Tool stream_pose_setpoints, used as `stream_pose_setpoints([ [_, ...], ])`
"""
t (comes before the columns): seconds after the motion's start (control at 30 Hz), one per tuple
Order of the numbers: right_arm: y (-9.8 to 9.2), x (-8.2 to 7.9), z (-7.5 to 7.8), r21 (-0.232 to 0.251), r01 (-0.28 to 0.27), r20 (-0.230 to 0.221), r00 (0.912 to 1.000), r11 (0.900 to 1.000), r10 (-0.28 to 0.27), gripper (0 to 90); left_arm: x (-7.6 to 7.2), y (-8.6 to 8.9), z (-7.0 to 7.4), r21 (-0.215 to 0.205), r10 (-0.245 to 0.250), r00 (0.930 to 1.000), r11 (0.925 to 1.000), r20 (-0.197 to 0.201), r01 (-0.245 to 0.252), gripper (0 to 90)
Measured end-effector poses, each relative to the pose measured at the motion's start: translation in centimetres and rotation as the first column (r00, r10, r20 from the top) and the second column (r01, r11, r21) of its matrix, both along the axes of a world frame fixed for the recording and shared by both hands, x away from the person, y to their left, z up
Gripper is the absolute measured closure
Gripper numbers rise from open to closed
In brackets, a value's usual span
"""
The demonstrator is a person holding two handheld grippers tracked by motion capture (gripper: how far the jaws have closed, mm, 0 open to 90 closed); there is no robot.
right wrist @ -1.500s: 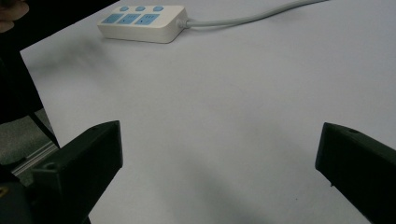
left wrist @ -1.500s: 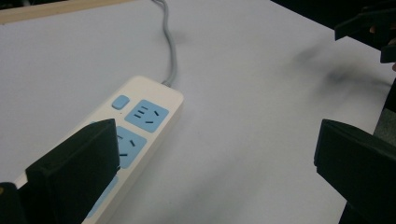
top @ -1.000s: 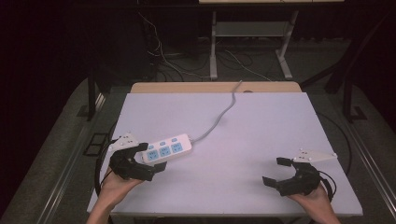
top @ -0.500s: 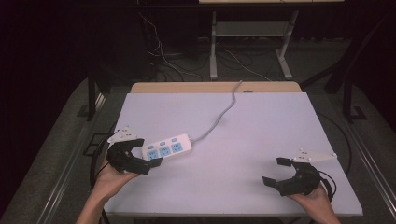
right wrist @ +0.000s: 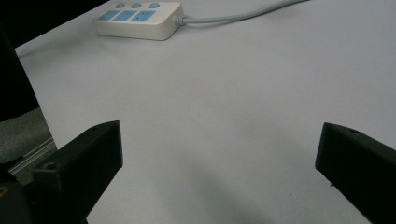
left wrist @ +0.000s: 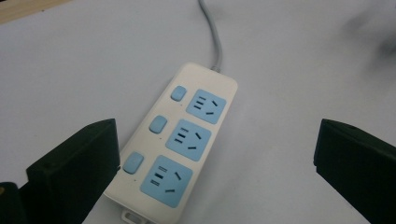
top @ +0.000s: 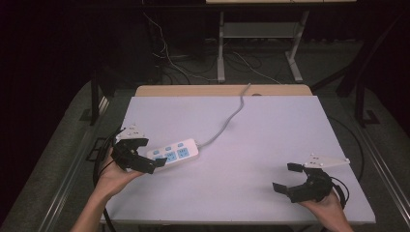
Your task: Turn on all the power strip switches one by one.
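High view puts the power strip point(top: 173, 152) at about 9 o'clock on the white table point(top: 270, 135), lying flat with its grey cord point(top: 227, 123) running off toward 12 o'clock and over the far edge. My left gripper point(top: 145, 154) sits at the strip's near-left end, just beside it, jaws spread apart and holding nothing; one jaw tip overlaps the strip's end from above, though I cannot tell whether it touches. My left hand point(top: 113, 174) grips it from about 7 o'clock.

Left gripper view shows the strip point(left wrist: 180, 144) between my two black jaws, nearer the left one, with a wide gap to the right one. I count three blue sockets and three blue buttons point(left wrist: 159, 125) along one side, the cord point(left wrist: 212, 32) leaving at 12 o'clock.

My right gripper point(top: 295, 179) rests well apart from the strip, near 4 o'clock on the table, jaws released and wide, nothing between them. In the right gripper view, bare table point(right wrist: 224, 121) lies between the jaws and the strip point(right wrist: 140, 18) sits far off at 11 o'clock.
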State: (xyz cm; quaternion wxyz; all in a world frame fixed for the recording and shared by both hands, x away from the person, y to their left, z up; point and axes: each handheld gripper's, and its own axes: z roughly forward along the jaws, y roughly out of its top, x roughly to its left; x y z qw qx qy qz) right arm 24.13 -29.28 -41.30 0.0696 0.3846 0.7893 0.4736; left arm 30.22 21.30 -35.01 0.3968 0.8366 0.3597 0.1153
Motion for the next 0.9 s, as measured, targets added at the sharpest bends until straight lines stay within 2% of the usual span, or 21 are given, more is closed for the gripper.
stream_pose_setpoints([
  [0.33, 0.1, 0.0, 0.0, -0.006, -0.004, -0.002, 1.0, 1.0, 0.004, 0.6, 1.5, 0.7, 0.4, 0.016, 0.005, 1.0, 0.9999, -0.007, -0.005, 0.0],
  [0.6, 0.1, 0.0, 0.0, -0.008, -0.004, -0.002, 1.0, 1.0, 0.004, 0.7, 2.8, 1.3, -0.1, 0.023, 0.021, 0.9993, 0.9995, -0.031, -0.02, 0.8],
  [0.9, 0.0, 0.1, -0.1, -0.005, -0.002, -0.004, 1.0, 1.0, 0.002, 0.7, 3.9, 1.8, -0.8, 0.033, 0.024, 0.9978, 0.9992, -0.062, -0.022, 9.7],
])
